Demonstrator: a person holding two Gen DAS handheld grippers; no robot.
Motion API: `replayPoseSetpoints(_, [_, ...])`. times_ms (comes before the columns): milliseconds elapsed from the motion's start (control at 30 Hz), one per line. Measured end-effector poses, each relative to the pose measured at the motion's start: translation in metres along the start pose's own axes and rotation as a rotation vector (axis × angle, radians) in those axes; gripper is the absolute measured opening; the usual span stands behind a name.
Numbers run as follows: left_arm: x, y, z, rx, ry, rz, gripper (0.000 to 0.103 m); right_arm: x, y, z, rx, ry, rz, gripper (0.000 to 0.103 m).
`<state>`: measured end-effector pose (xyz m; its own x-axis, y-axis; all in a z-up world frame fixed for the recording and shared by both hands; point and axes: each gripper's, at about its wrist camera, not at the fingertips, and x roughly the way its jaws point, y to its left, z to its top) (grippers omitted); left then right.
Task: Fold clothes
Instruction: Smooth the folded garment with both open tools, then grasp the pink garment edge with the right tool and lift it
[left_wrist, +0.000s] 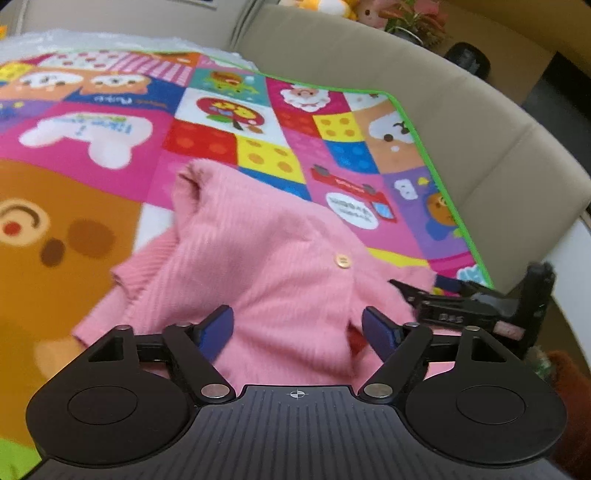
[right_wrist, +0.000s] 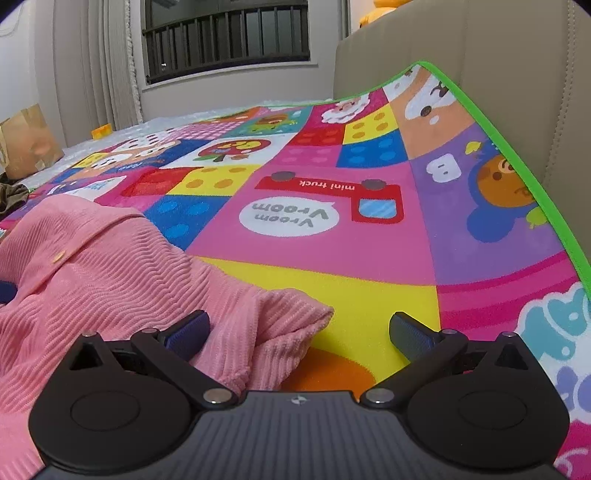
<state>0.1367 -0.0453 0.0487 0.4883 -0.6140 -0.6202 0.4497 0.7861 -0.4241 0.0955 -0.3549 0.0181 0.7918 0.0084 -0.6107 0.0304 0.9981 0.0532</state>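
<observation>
A pink ribbed knit top (left_wrist: 258, 258) with a small round button (left_wrist: 342, 260) lies rumpled on a bright cartoon play mat (left_wrist: 110, 147). My left gripper (left_wrist: 297, 325) is open just above the top's near part, jaws wide, holding nothing. The right gripper shows at the right of the left wrist view (left_wrist: 461, 302), beside the top's edge. In the right wrist view the top (right_wrist: 110, 266) fills the lower left. My right gripper (right_wrist: 299, 328) is open, its jaws either side of a folded corner of the top (right_wrist: 288, 317).
The mat (right_wrist: 332, 229) has a green border (right_wrist: 517, 162) and curls up against a beige sofa (left_wrist: 406, 92). A window with dark bars (right_wrist: 225, 33), curtains and a brown paper bag (right_wrist: 26, 140) are at the far side. Soft toys (left_wrist: 332, 7) sit above the sofa.
</observation>
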Motion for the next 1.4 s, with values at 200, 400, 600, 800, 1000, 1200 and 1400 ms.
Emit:
replayPoseSetpoints(200, [0.016,0.021,0.024,0.002,-0.02,0.044,0.077,-0.021,0.019,-0.014,-0.003,0.017,0.026,0.103])
replayPoseSetpoints(400, [0.035,0.031,0.054,0.074,-0.081,0.165,0.079,-0.047,0.054,-0.036,-0.054,0.009,0.106,0.103])
replayPoseSetpoints(600, [0.027,0.039,0.05,0.044,-0.104,0.179,0.082,-0.055,0.057,-0.031,-0.079,0.039,0.188,0.103])
replayPoseSetpoints(800, [-0.023,0.037,0.017,-0.117,-0.129,0.08,0.082,-0.075,0.026,-0.001,-0.007,-0.054,0.222,0.103])
replayPoseSetpoints(1000, [-0.022,0.014,-0.018,-0.039,-0.075,0.056,0.077,-0.045,0.046,0.011,-0.123,-0.036,0.193,0.103])
replayPoseSetpoints(1200, [-0.006,0.017,-0.015,0.05,-0.047,0.15,0.074,-0.029,0.071,-0.021,-0.149,0.006,0.112,0.103])
replayPoseSetpoints(1400, [0.012,0.023,0.006,0.08,-0.046,0.184,0.074,-0.05,0.079,-0.042,-0.103,0.008,0.165,0.103])
